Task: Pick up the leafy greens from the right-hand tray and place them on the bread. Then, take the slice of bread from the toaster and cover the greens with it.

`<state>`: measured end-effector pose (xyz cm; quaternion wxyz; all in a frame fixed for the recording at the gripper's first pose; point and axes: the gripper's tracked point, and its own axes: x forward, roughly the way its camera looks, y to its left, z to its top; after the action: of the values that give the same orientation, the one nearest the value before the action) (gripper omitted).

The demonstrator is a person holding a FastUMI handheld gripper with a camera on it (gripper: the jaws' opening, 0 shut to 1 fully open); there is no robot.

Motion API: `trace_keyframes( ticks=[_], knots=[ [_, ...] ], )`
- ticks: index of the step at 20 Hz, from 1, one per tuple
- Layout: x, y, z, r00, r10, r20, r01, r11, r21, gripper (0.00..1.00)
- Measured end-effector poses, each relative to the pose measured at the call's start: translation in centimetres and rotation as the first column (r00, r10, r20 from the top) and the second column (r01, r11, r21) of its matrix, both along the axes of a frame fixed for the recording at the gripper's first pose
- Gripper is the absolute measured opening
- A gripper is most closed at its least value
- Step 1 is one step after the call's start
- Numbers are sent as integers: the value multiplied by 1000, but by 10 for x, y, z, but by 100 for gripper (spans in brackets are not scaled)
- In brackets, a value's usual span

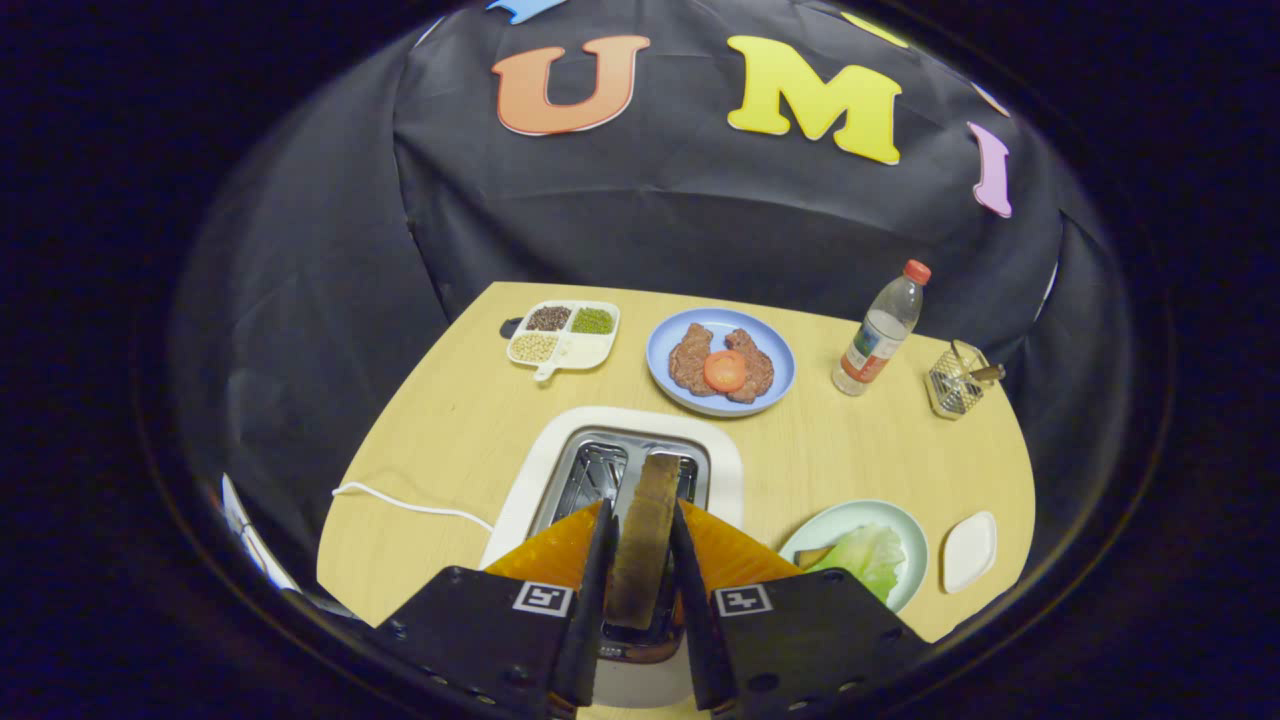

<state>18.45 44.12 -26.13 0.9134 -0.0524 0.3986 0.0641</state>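
So there's a round wooden table [450,430] with the white toaster [540,480] sitting right under the gripper [640,560], whose two fingers are closed in tight on the slice of bread [642,535] standing on edge above the toaster slot. Beyond that is a blue plate [665,345] with meat and a tomato slice, a divided tray of grains [563,335] and a water bottle [880,330]. The leafy greens [868,558] already lie on a pale green plate [850,518] just right of the fingers, with a small white dish [969,550] beside it.

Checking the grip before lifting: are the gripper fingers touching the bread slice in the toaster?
Touching. Gripper view: both fingers press flat against the bread slice, which stands in the toaster slot.
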Motion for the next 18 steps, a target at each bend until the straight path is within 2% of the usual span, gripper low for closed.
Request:
trace_keyframes(
  ticks=[2,5,12,18],
  knots=[
    [-2,5,-2,1000,-2,-11,2,1000,17,37],
    [-7,-7,7,999,-41,-15,40,999,-6,15],
    [-31,-17,50,998,-61,-21,64,989,130,15],
    [-47,-50,85,997,-75,-12,75,970,231,15]
  ],
)
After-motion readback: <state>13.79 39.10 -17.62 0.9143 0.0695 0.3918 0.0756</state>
